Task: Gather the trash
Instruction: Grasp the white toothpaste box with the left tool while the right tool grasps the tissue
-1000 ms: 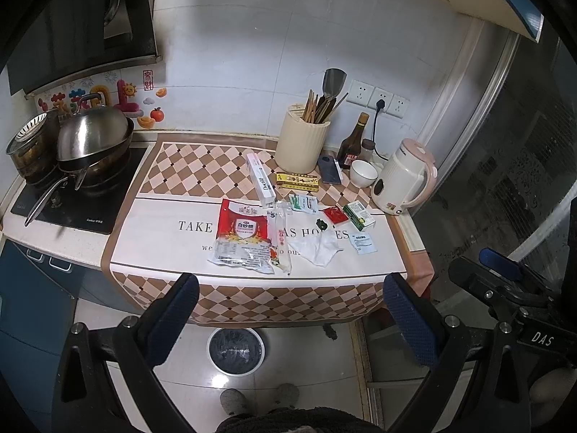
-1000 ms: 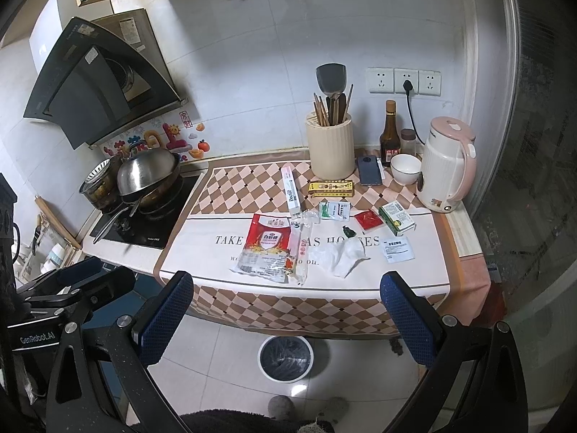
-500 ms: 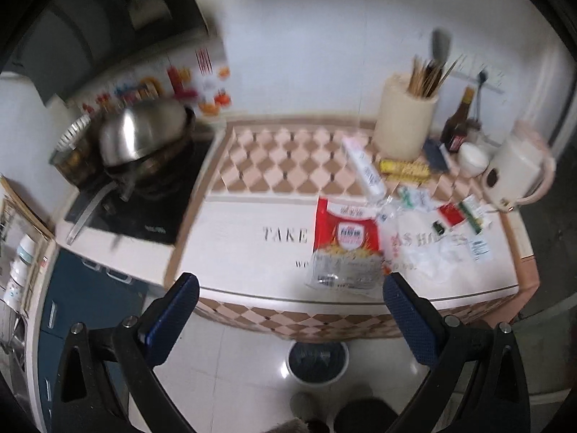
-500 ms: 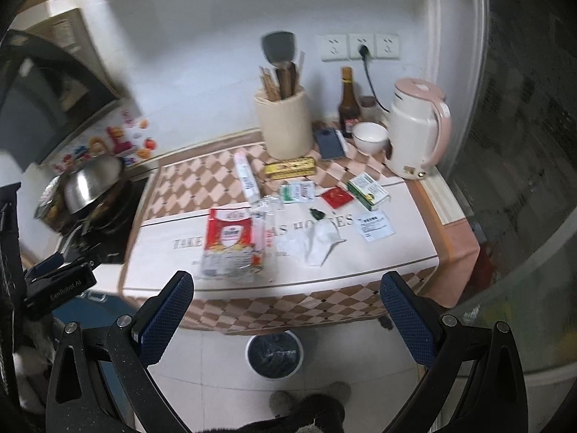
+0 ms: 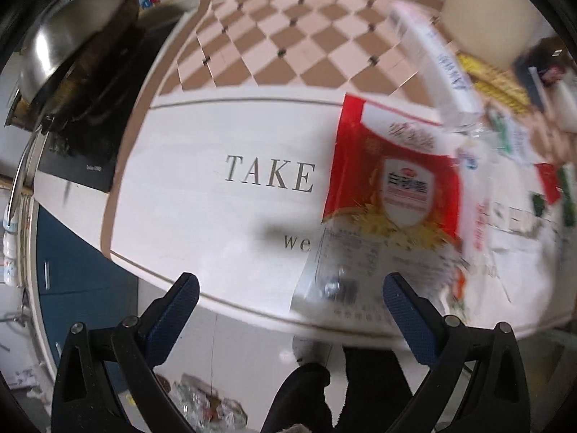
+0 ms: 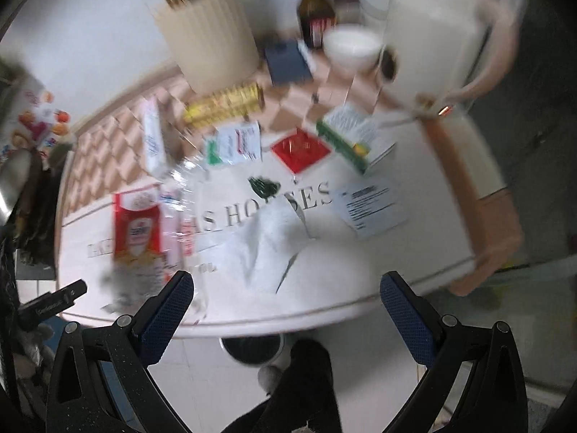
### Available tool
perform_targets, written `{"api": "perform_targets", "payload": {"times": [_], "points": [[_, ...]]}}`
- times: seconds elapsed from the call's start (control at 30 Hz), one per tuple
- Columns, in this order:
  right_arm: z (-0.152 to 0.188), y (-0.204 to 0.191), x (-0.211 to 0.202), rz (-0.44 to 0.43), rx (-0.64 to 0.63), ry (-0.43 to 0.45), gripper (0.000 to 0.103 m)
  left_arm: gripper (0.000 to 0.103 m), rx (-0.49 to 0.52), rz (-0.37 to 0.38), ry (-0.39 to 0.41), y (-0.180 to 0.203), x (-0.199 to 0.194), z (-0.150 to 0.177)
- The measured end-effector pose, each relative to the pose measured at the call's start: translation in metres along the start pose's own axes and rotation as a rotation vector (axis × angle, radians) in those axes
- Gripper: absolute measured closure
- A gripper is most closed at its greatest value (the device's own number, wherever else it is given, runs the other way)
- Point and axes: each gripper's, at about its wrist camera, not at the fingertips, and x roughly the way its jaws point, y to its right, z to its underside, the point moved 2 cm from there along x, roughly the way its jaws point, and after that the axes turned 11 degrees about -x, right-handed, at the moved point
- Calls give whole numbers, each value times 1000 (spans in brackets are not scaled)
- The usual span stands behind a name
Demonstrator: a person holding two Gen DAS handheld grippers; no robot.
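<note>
Trash lies scattered on the counter mat. A red and clear empty food bag lies near the front edge; it also shows in the right wrist view. A crumpled white tissue, a red sachet, a green and white box, a paper leaflet, a white sachet and a yellow packet lie further right. My left gripper is open just before the bag's near end. My right gripper is open at the front edge, before the tissue.
A wok on a black hob stands at the left. A utensil holder, a dark bottle, a white bowl and a pale kettle line the back. A round bin stands on the floor below the counter edge.
Both grippers have moved forward and down close to the counter. The left one now faces the red bag, the right one the tissue. Both stay open.
</note>
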Motion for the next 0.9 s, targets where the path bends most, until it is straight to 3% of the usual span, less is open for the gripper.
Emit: {"api": "perform_targets", "payload": {"times": [0.1,0.2,0.27,0.3,0.37,0.4,0.47,0.57,0.7,0.83,0.9], "points": [[-17,-3,64,-36,-10,-100,2,0,1,-54,-47,9,24,-4],[-26,-22,117,-41,-78,-190,10,0,-2,-89,-81,14,39,-7],[-26,-39,145,-29,-154,-241,27,0,-11,-91,-97,17,42,-11],[-26,-44,153,-11,-186,-256,27,0,-14,-86,-99,19,41,-15],[-28,-57,153,38,-275,-204,47,0,-21,-65,-100,28,35,-25],[-28,-59,154,52,-295,-196,52,0,-26,-46,-100,34,32,-31],[-35,-56,153,19,-284,-171,88,0,-28,5,-90,52,21,-50],[-52,-42,149,-34,-215,-149,90,0,-21,86,-84,87,9,-83],[-91,-24,123,-52,-151,-40,90,0,17,154,-94,140,11,-127],[-131,-8,124,0,-129,-6,90,12,78,147,-131,180,34,-152],[-146,-4,141,30,-119,-5,90,29,110,121,-147,192,47,-159]]}}
